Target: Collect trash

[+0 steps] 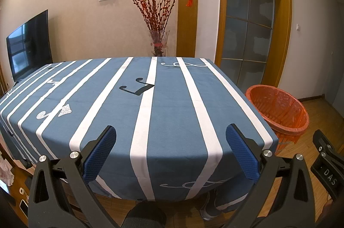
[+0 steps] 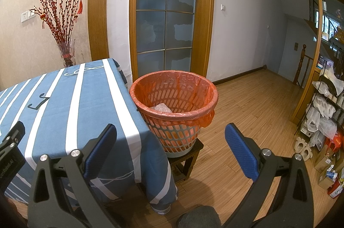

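Observation:
A slatted waste basket (image 2: 178, 120) lined with an orange bag stands on a small dark stool (image 2: 189, 159) at the table's right side; it also shows in the left wrist view (image 1: 279, 111). A crumpled clear plastic piece (image 2: 160, 107) lies inside it. My right gripper (image 2: 171, 137) is open and empty, in the air in front of the basket. My left gripper (image 1: 171, 139) is open and empty above the near edge of the table (image 1: 172, 111), which has a blue cloth with white stripes. I see no loose trash on the cloth.
A vase of red branches (image 1: 158, 42) stands behind the table, a TV (image 1: 30, 45) at the left. A wire shelf with bags and boxes (image 2: 326, 116) stands at the far right on the wood floor (image 2: 258, 111). A glass door (image 2: 165, 19) is behind the basket.

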{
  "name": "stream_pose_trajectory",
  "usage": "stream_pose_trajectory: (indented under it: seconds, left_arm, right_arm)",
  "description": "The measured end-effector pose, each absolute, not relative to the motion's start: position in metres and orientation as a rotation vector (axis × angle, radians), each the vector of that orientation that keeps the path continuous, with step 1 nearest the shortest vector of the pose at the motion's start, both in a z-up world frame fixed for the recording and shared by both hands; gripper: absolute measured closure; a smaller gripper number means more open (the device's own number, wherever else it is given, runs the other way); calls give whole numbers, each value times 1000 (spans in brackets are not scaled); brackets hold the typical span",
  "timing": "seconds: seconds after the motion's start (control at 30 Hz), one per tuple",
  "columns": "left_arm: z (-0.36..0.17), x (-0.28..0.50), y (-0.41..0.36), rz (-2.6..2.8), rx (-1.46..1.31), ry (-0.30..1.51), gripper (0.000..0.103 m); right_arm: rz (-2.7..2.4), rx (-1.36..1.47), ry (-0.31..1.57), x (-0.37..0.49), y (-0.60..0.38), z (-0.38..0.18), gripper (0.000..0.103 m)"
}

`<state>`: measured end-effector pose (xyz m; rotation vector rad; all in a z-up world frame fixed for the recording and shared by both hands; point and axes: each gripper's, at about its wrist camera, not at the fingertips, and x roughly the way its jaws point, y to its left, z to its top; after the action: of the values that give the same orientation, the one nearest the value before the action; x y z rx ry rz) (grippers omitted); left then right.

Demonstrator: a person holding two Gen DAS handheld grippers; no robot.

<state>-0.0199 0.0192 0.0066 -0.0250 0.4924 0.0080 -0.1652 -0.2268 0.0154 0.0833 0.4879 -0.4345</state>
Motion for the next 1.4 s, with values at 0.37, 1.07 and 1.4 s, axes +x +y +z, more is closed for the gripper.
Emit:
stream_pose_trajectory:
  seconds: [0.37, 1.07, 1.4]
  left_arm:
    - [7, -20, 19, 8, -24, 494, 3]
    - [6, -18, 24, 6, -7, 491, 3]
    - [6, -17, 24, 6, -7, 490, 3]
  right_arm:
    - [-434, 83, 488, -165, -226, 15, 5]
    - [-434, 85, 489, -167, -226, 15, 5]
    - [-433, 85, 489, -167, -226, 14, 5]
